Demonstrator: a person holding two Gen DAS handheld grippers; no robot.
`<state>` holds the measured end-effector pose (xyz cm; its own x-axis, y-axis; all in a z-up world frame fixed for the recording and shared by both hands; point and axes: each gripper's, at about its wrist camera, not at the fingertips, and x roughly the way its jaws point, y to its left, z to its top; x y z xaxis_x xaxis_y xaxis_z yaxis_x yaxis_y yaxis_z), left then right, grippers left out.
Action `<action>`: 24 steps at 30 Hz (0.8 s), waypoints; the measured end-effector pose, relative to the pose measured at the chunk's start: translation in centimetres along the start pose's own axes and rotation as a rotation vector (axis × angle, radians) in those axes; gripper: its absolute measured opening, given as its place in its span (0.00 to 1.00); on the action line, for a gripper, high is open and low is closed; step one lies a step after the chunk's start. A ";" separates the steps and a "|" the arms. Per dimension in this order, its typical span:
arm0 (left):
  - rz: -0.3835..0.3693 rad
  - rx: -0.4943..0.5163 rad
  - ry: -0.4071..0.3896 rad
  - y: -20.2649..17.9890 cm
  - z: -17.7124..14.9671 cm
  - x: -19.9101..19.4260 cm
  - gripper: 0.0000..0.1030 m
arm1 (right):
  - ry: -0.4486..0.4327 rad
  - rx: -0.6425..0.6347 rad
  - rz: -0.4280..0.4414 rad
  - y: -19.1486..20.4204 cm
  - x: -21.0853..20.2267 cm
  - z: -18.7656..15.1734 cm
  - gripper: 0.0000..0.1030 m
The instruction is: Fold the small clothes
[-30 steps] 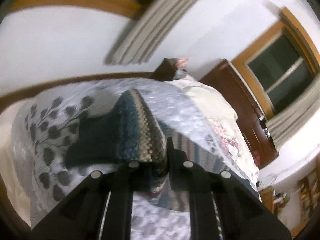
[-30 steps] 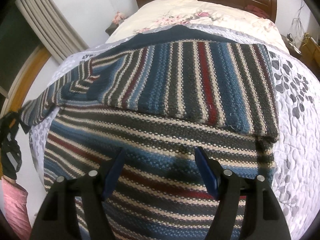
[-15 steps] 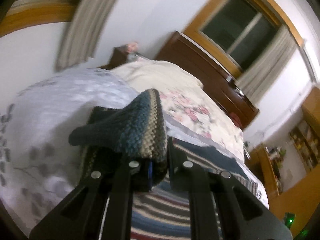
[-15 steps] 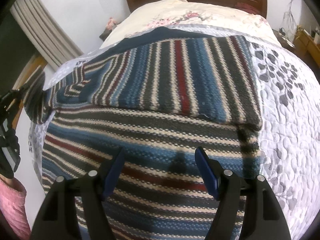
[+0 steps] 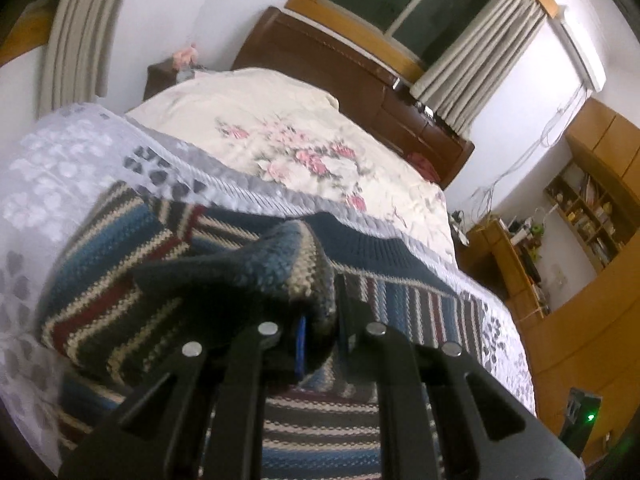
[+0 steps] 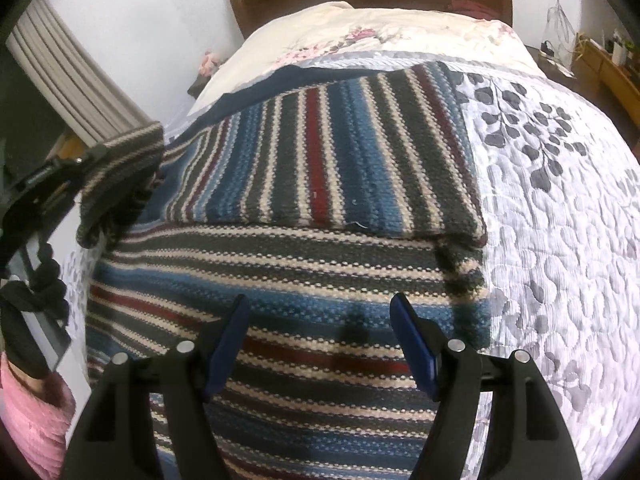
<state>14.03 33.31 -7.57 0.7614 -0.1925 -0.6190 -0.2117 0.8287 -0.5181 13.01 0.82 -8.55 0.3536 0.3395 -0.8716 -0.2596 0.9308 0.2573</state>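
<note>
Bedroom, quilted bedspread point(image 6: 560, 208). Striped knit sweater point(image 6: 320, 184) spread there, half folded. Left gripper point(image 5: 320, 316) clenched on sleeve end point(image 5: 288, 264); right gripper point(image 6: 320, 320) released above. Risk: thick knit slipping, apparently bunching crooked.

Left gripper point(image 5: 320, 320) raised, jaws clamped on a fold of striped sweater point(image 5: 280, 268); right gripper point(image 6: 320, 320) hovers low with jaws spread wide, blue pads point(image 6: 412, 340) bare, gripping nothing.

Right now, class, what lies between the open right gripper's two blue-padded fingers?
In the right wrist view, only the striped knitted sweater lies between the right gripper fingers, flat on the bed; nothing is clamped.
</note>
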 end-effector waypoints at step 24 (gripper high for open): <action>0.077 -0.005 0.136 10.6 -5.2 -5.1 0.41 | 0.068 -0.112 0.161 11.6 3.8 6.5 0.70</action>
<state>4.69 40.33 -13.01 0.6531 -0.1978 -0.7310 -0.2694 0.8414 -0.4684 17.16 13.79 -6.15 0.2385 0.4695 -0.8501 -0.4072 0.8430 0.3514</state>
